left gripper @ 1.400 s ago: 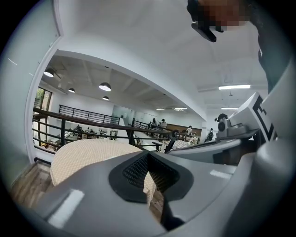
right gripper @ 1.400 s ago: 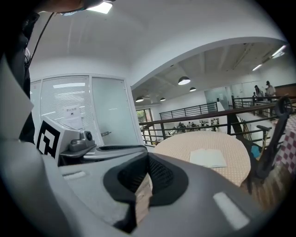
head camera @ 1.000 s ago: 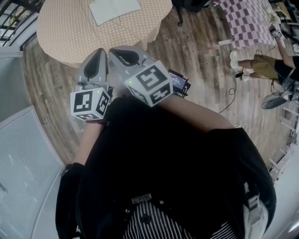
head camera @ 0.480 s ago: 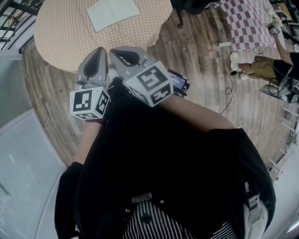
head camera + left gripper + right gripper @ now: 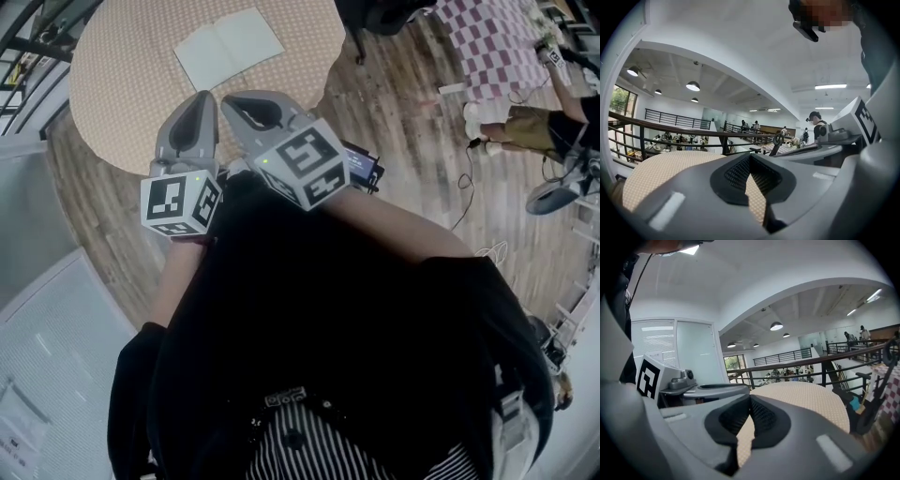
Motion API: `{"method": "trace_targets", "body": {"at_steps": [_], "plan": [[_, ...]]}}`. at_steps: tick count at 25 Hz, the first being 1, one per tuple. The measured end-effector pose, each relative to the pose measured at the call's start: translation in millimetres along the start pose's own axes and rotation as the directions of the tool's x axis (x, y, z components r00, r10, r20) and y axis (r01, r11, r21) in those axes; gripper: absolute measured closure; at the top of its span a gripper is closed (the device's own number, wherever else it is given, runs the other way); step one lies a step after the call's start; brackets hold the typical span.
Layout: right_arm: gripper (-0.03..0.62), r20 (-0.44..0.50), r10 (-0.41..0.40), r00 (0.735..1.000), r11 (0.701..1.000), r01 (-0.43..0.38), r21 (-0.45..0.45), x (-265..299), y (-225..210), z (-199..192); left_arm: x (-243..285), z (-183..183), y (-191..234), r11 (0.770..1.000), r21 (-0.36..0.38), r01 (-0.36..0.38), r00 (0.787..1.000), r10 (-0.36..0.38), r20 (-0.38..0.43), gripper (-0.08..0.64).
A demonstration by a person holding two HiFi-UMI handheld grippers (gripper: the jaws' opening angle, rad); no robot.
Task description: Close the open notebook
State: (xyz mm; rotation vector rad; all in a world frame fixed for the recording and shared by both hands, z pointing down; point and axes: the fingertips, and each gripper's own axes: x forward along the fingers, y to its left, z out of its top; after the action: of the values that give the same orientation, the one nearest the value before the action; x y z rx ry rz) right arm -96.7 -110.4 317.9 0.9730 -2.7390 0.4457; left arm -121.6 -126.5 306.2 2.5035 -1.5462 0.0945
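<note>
Worktop (image 5: 112,84): round, dotted tan cloth; ahead of both tips
Notebook (image 5: 230,47): open on it; well beyond the tips
Left tongs (image 5: 749,158): closed; empty
Right tongs (image 5: 750,398): closed; empty

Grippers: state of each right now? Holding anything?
Left gripper: closed, nothing between the jaws.
Right gripper: closed, nothing between the jaws.

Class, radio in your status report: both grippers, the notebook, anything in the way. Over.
Left gripper shut, empty. Right gripper shut, empty. Notebook lies open on the table, untouched. No obstacle seen between grippers and notebook.
</note>
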Motion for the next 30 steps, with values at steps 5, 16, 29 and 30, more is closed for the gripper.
{"method": "trace_targets", "body": {"at_steps": [5, 16, 29, 30], "plan": [[0.591, -0.011, -0.032, 0.999, 0.999, 0.032, 0.013, 41, -8, 12, 25, 7, 35, 0.999, -0.016, 0.040, 0.999, -0.040, -0.003, 0.558], [0.591, -0.080, -0.088, 0.993, 0.996, 0.090, 0.019, 106, -7, 40, 49, 23, 103, 0.991, -0.080, 0.104, 0.994, -0.107, -0.030, 0.558], [0.592, -0.156, -0.096, 0.983, 0.994, 0.104, 0.042, 178, -21, 27, 77, -4, 169, 0.981, -0.158, 0.113, 0.990, -0.125, -0.065, 0.558], [0.591, -0.159, -0.088, 0.983, 0.995, 0.096, 0.039, 181, -23, 27, 80, -5, 171, 0.981, -0.159, 0.108, 0.991, -0.120, -0.067, 0.558]]}}
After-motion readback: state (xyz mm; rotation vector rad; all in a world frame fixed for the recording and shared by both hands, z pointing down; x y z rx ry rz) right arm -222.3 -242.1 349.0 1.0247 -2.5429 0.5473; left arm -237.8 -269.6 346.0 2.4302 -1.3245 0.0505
